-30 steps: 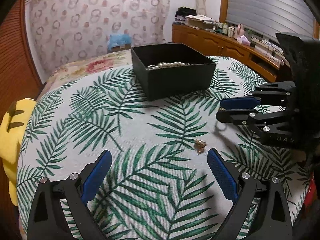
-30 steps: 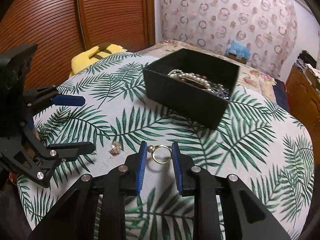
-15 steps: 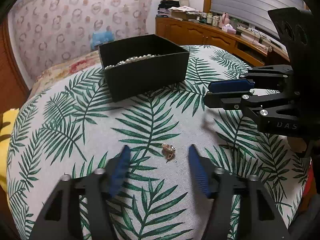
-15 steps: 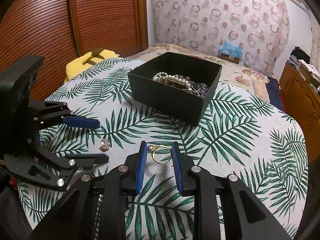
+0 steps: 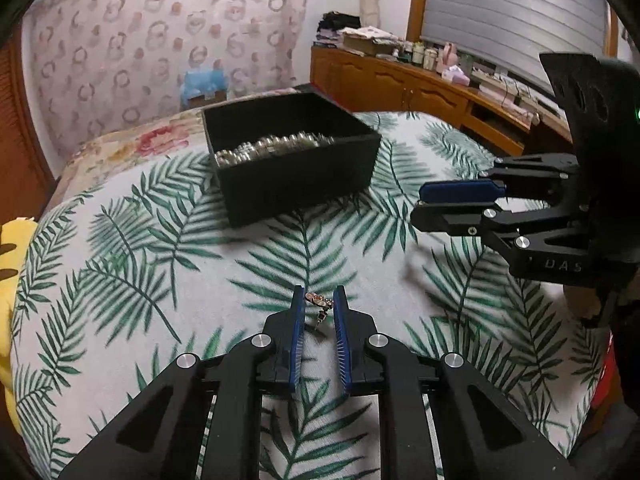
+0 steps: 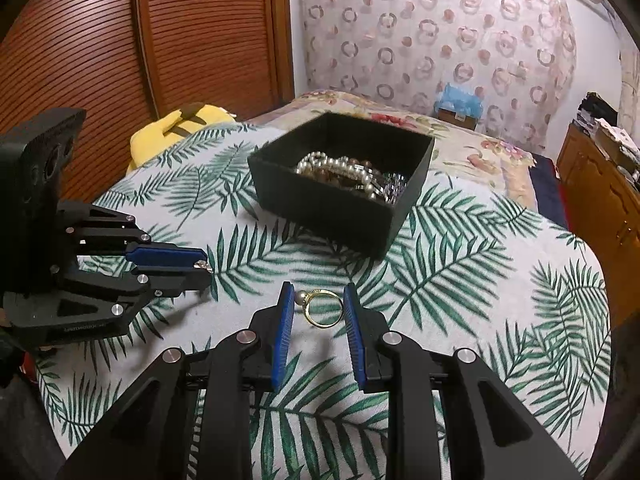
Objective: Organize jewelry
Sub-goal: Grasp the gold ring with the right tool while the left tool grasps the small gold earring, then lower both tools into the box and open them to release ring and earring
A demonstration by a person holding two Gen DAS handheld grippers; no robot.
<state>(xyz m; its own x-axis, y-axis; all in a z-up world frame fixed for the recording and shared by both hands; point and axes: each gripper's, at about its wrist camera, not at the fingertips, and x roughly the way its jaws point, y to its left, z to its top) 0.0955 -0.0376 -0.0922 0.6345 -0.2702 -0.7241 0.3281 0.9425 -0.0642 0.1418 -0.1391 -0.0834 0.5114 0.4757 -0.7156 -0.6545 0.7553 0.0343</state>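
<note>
Leaf-print cloth [image 5: 132,248] covers the whole work surface, green fronds on white, with a floral bedspread [image 6: 476,148] past its far edge. Ribbed wooden doors [image 6: 100,40] fill the far left, a ring-patterned curtain [image 6: 440,28] hangs across the far wall, and a wooden cabinet [image 5: 404,84] with clutter on top runs along the far right. A yellow plush [image 6: 180,128] sits at the cloth's far left edge. Black open box [image 6: 340,200] stands on the far middle of the cloth, holding a pearl strand [image 6: 352,170] and other jewelry in a heap. Left gripper [image 5: 319,308] is low over the near left of the cloth, jaws just been closing, now pinched onto a small gold earring [image 5: 318,302] that sits between the blue pads at the tips; the earring's post hangs down just above the cloth. From the right wrist view a bit of it sticks out at the tip. Right gripper [image 6: 316,308] is near centre, just right of the left one, jaws narrowed around a gold ring with a pearl [image 6: 322,308], pearl at the left pad and the band touching the right pad. Cannot tell if the ring is lifted or resting on the cloth.
</note>
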